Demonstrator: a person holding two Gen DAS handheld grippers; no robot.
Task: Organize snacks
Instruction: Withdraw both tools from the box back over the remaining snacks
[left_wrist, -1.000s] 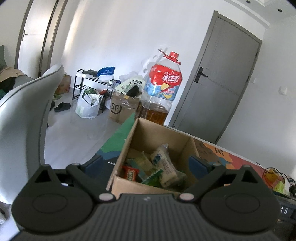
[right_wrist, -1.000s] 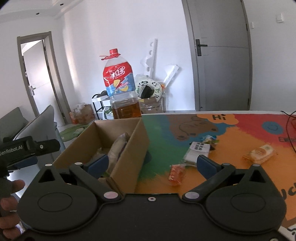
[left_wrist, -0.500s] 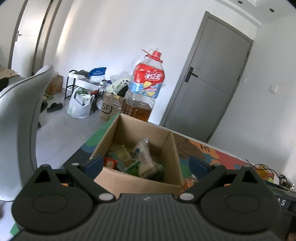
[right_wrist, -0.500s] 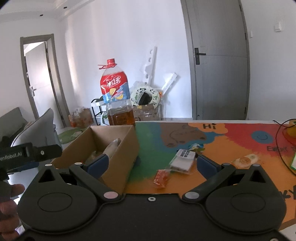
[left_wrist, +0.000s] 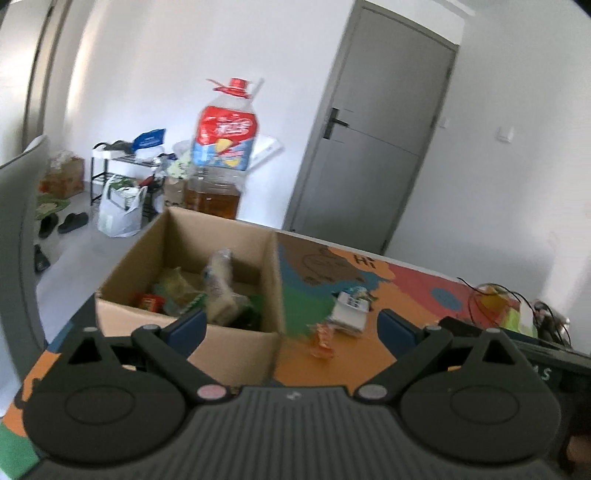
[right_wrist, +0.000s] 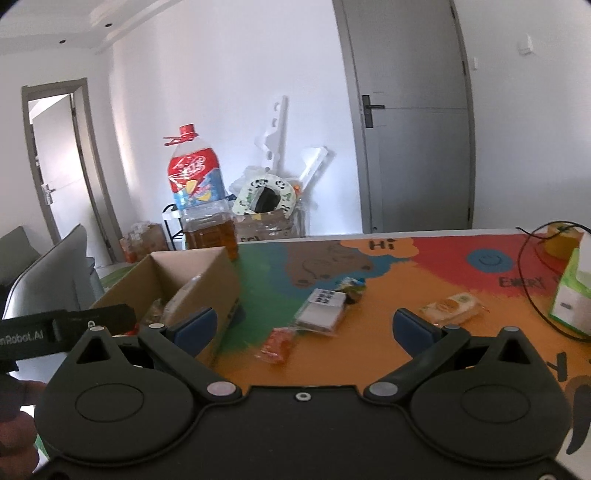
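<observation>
An open cardboard box (left_wrist: 192, 332) (right_wrist: 207, 273) stands at the table's left end with several snack packets (left_wrist: 218, 291) inside. On the colourful table mat (right_wrist: 369, 332) lie a white packet (right_wrist: 323, 308) (left_wrist: 349, 312), an orange-red packet (right_wrist: 277, 345) (left_wrist: 323, 338), a small green-blue packet (right_wrist: 352, 286) and a pale packet with an orange print (right_wrist: 452, 306). My left gripper (left_wrist: 291, 328) is open and empty, near the box's right front corner. My right gripper (right_wrist: 303, 326) is open and empty, short of the white and orange-red packets.
A big oil bottle with a red label (left_wrist: 221, 162) (right_wrist: 201, 206) stands behind the box. A green carton (right_wrist: 572, 299) and a black cable (right_wrist: 532, 266) sit at the table's right. A grey chair (left_wrist: 18, 240) is left of the table. The left gripper's body (right_wrist: 62, 328) shows at the right view's left edge.
Both grippers have pulled back and swung right. The loose packets on the mat have come into the left view. Both grippers stayed open and empty.
</observation>
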